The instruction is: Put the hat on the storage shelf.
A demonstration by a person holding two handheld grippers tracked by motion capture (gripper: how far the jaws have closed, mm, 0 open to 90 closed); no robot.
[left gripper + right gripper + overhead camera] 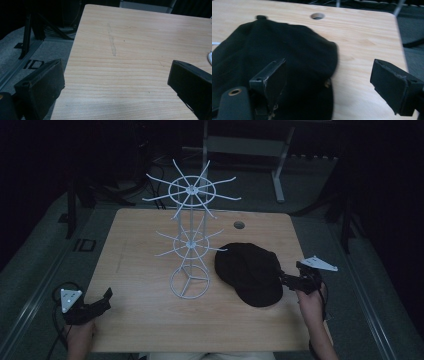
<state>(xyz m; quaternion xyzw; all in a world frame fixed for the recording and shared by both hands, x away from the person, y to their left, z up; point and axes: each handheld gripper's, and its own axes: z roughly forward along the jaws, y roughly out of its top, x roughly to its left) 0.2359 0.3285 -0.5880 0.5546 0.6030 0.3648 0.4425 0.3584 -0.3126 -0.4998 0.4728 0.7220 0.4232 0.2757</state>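
a wooden table (140,320) is filling the frame's middle in a dark room, a black cap (250,272) is lying right of centre beside a white wire rack (190,240), and the left gripper (115,82) and right gripper (329,80) are both gaping wide, holding nothing.

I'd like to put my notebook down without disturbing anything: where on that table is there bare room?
The widest bare wood on the table lies left of the white wire rack, ahead of the left claw. The near edge between both claws is also free. It is crowded at the right, where the black cap lies close beside the rack's base with the open right claw at its edge.
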